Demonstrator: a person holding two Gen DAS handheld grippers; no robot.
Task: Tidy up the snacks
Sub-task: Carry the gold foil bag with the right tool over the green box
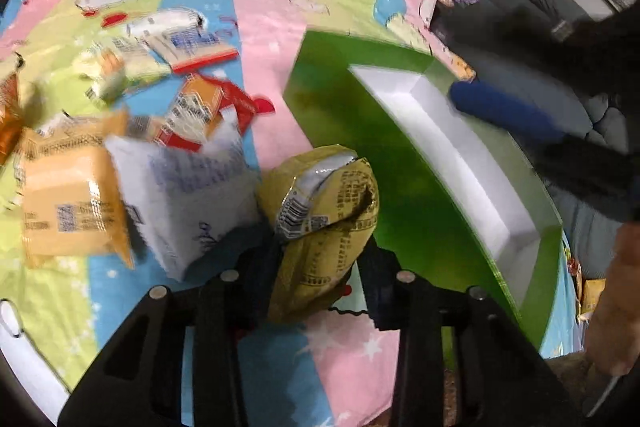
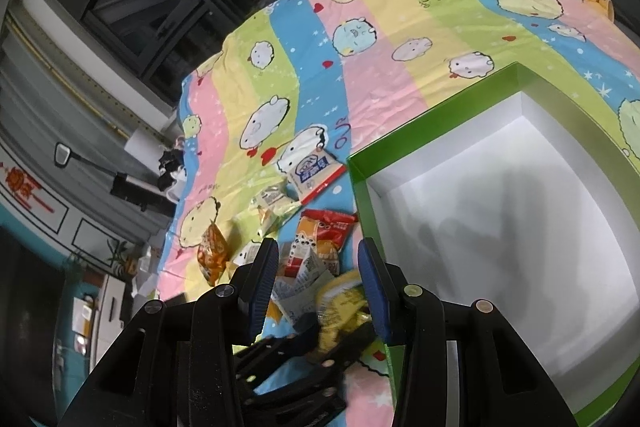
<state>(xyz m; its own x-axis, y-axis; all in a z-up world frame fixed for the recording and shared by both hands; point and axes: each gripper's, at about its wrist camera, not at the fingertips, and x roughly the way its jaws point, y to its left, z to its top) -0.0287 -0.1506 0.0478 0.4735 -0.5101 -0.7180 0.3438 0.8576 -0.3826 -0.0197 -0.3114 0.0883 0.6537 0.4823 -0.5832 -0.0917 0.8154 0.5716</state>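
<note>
Left tongs (image 1: 320, 247), lower centre, clamped on yellow snack packet (image 1: 324, 211) for transfer to green box (image 1: 400, 187); right tongs (image 2: 318, 283) narrowed, empty, waiting over box edge.

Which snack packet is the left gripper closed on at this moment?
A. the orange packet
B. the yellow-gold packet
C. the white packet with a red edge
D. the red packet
B: in the left wrist view the left gripper pinches the crumpled yellow-gold packet beside the green box.
</note>
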